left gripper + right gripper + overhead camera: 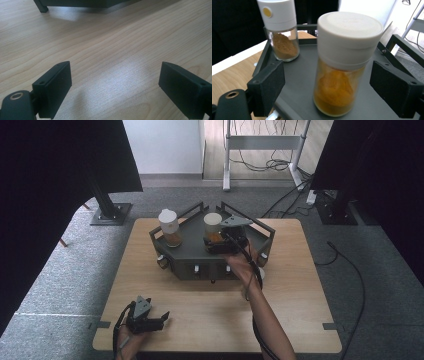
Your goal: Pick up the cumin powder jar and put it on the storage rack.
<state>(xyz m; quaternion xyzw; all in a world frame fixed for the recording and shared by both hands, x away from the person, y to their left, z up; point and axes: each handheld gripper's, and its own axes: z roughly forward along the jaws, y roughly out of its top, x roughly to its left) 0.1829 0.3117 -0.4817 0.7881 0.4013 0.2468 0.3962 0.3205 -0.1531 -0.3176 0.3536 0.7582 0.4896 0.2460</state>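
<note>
On the wooden table (200, 312) stands a dark grey railed tray (190, 254) with two glass spice jars. The jar of yellow powder (212, 226) (339, 75), with a plain white cap, stands upright between the pads of my right gripper (209, 244) (328, 75); a gap shows on each side, so the gripper is open around it. The jar of brown powder (170, 227) (284, 37), with a white grinder top, stands farther left on the tray (299, 82). My left gripper (162, 319) (115, 75) rests low near the table's front left edge, open, bare wood between its fingers.
The tray's rails (402, 43) rise around the jars and small knobs line its front face (196, 268). Black stand bases (107, 212) and loose cables (295, 195) lie on the grey floor behind the table. Dark curtains hang at both sides.
</note>
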